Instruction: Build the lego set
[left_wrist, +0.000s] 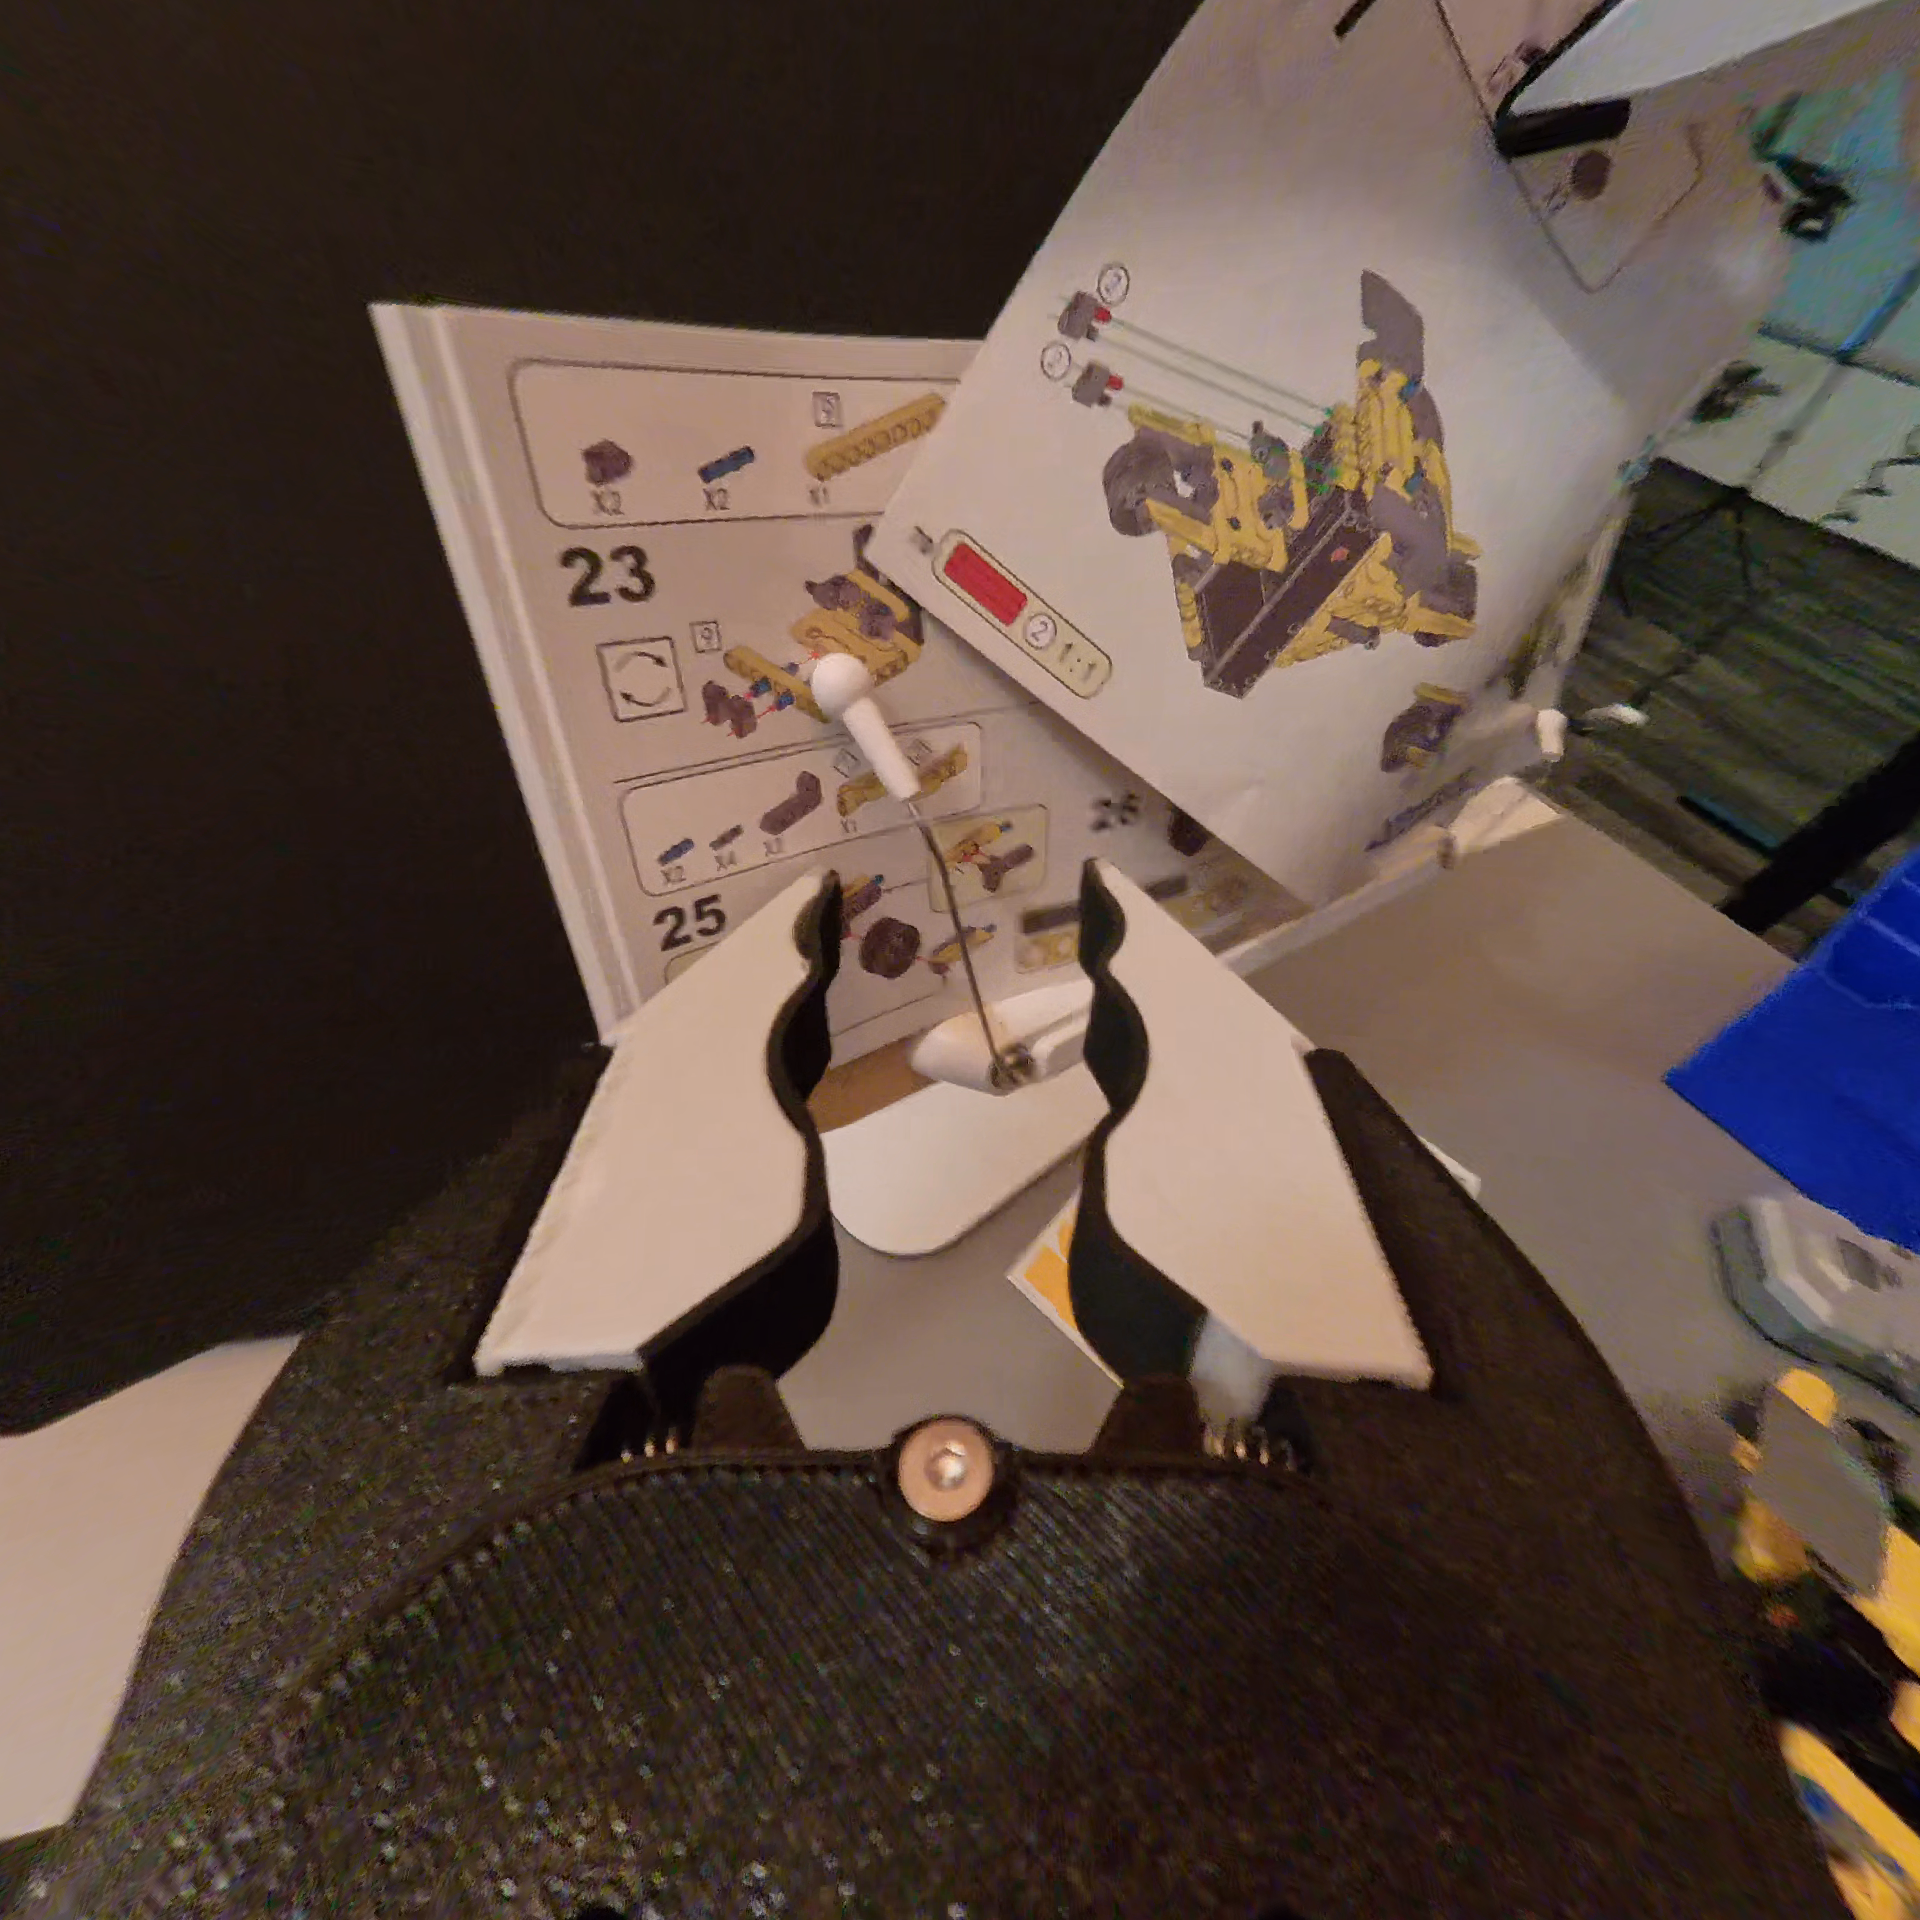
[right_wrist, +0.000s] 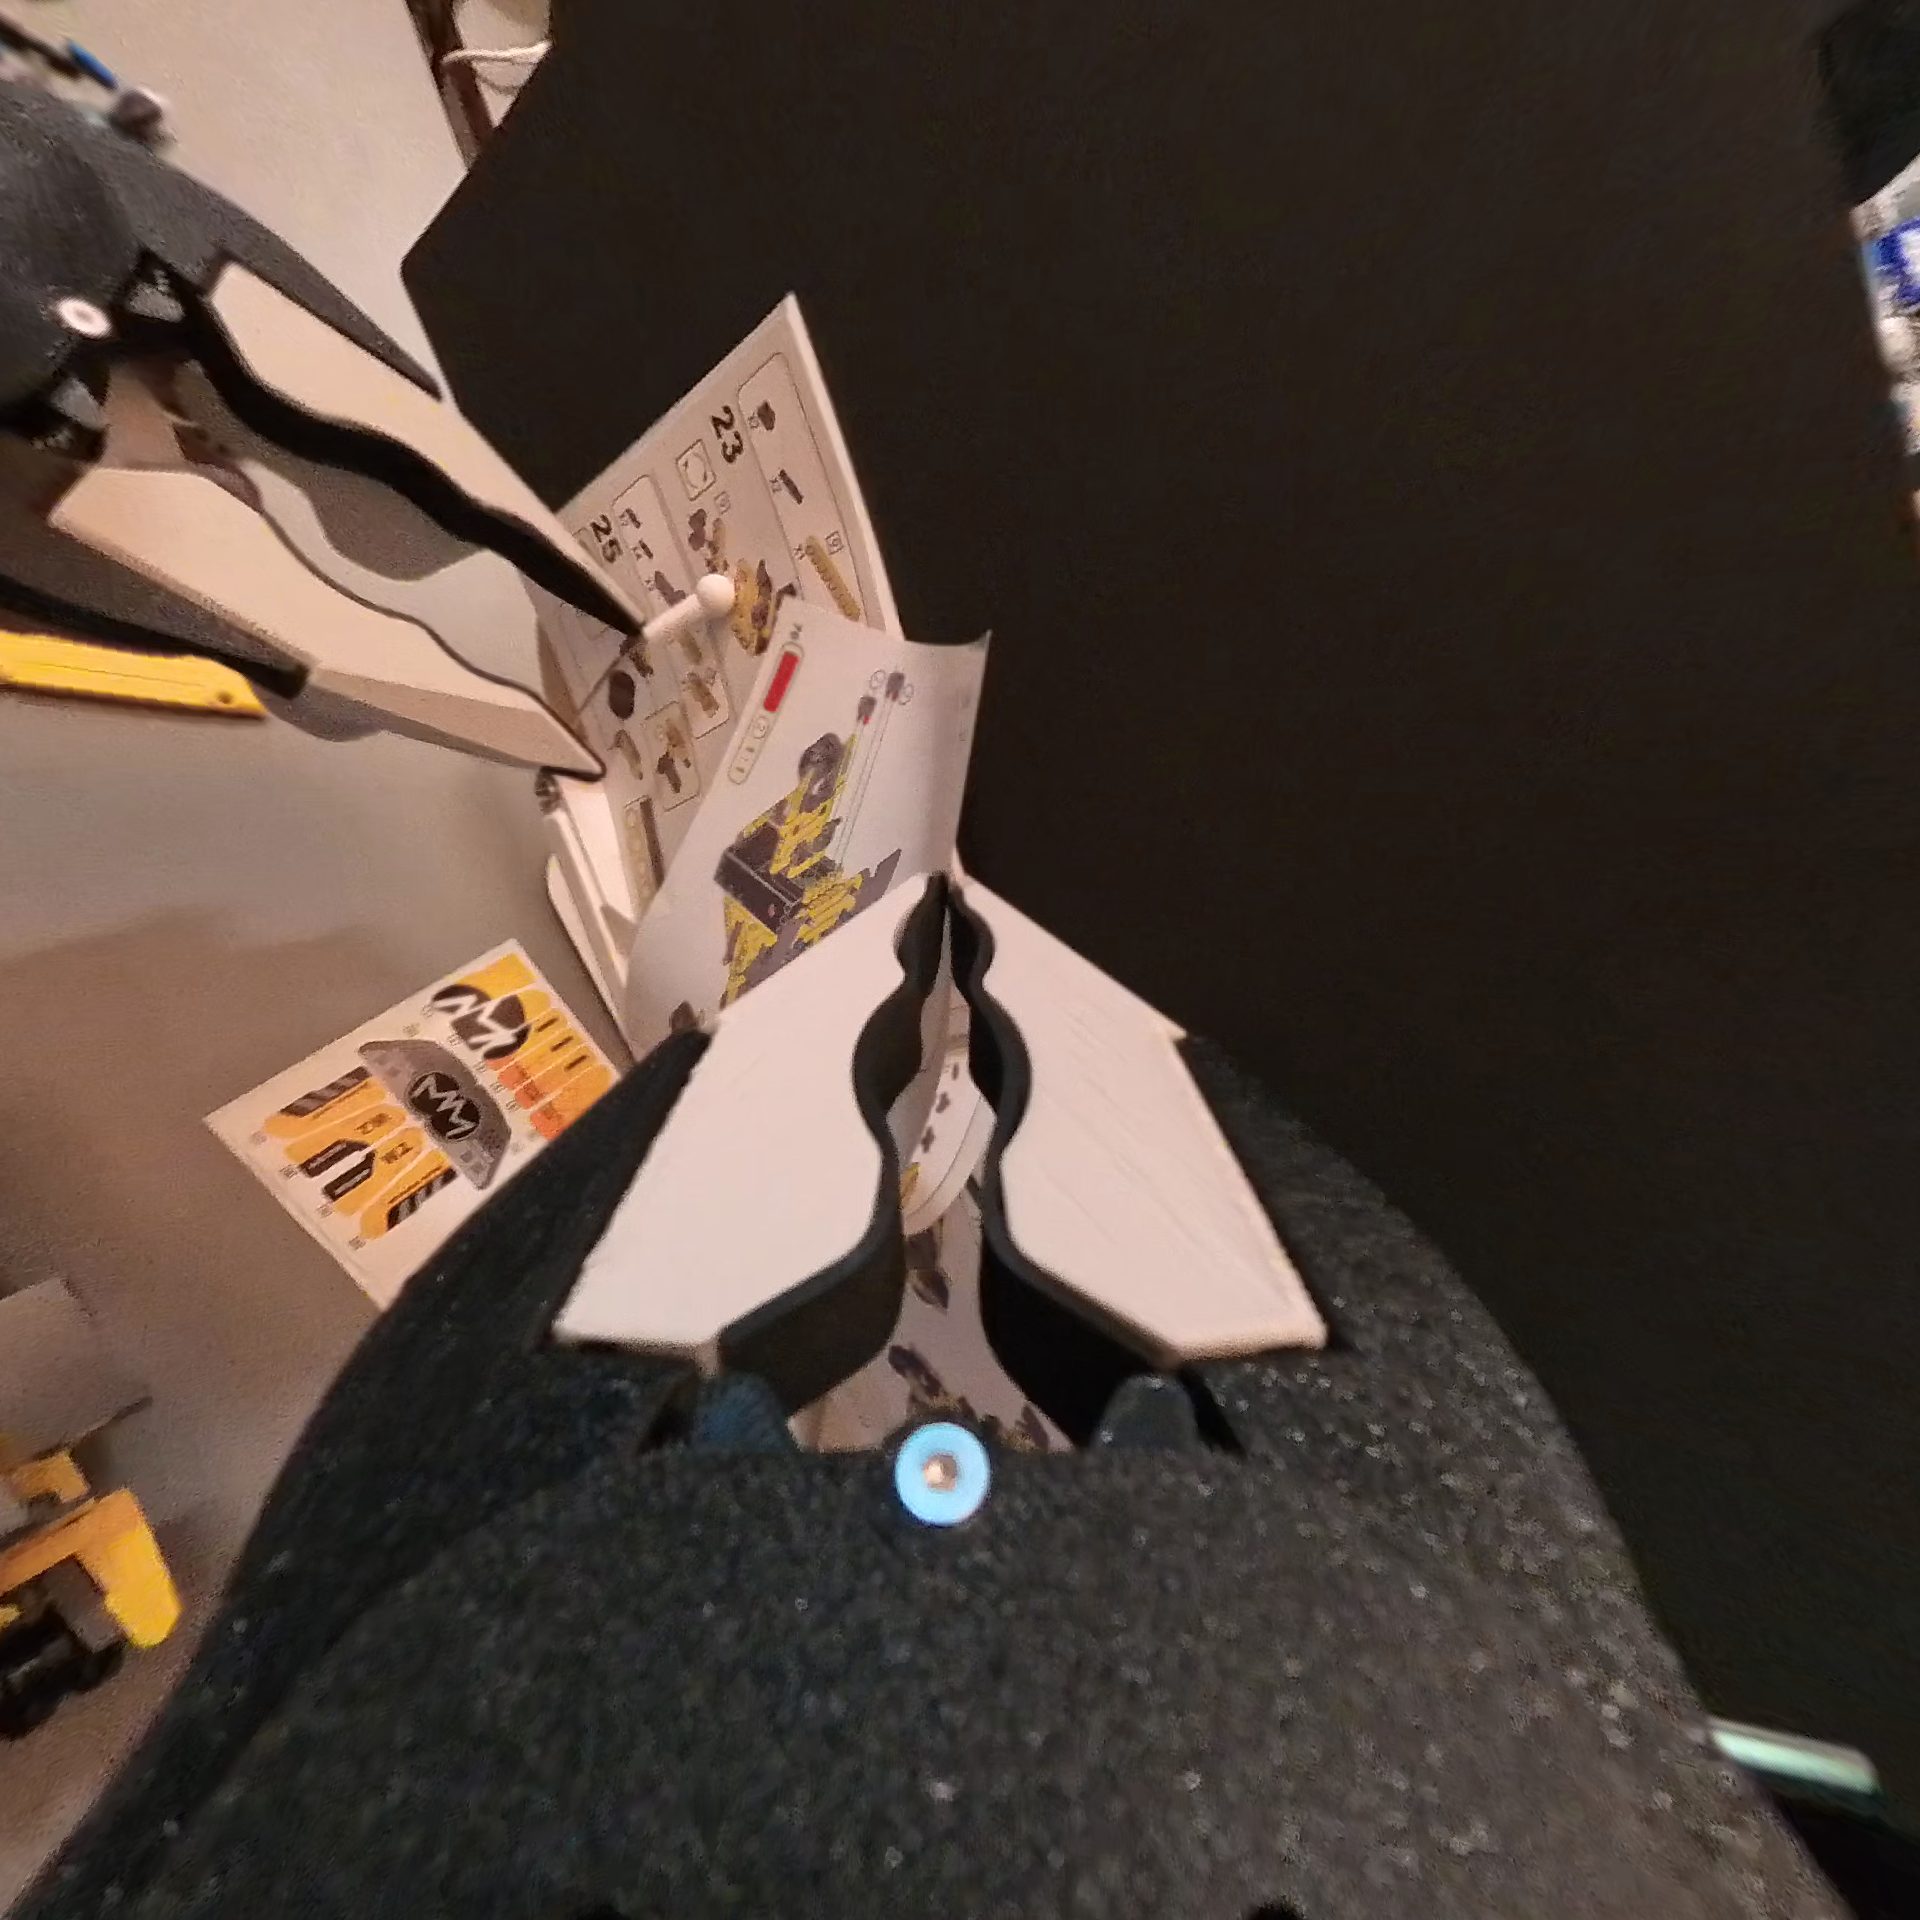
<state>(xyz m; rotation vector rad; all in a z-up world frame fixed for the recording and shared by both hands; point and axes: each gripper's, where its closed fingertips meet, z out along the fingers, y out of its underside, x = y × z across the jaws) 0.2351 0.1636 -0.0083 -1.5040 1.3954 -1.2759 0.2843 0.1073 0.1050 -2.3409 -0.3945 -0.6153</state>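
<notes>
We're holding the left tongs (left_wrist: 956, 883) apart w/ nothing between the fingers, tips hovering just in front of the instruction booklet (left_wrist: 665, 582), which is standing up on a white book stand (left_wrist: 935, 1174). Straight ahead of the left tongs, the stand's wire page-holder arm (left_wrist: 961, 914) w/ its white knob (left_wrist: 840, 688) is lying against the open left page; the arm's pivot is sitting between the two tips, farther off. Whether the tips are touching the stand or paper, we can't tell.

We're keeping the right tongs (right_wrist: 943, 894) pinched together on a loose page (right_wrist: 821, 821) of the booklet, gripping near its edge. The page is curling up and away from the rest; in the left wrist view it's arching up and to the right of the left tongs (left_wrist: 1278, 499).

Behind both pairs of tongs a black backdrop (right_wrist: 1351, 468) is filling most of the bkgd. Left of the right tongs, a yellow-and-black sticker sheet (right_wrist: 416, 1122) is lying flat on the grey table (right_wrist: 208, 883). Farther left and nearer to us, a partly built yellow brick model (right_wrist: 73, 1558) is standing on the table, blurred. Right of the left tongs a blue bin (left_wrist: 1829, 1049) is showing at the edge.
</notes>
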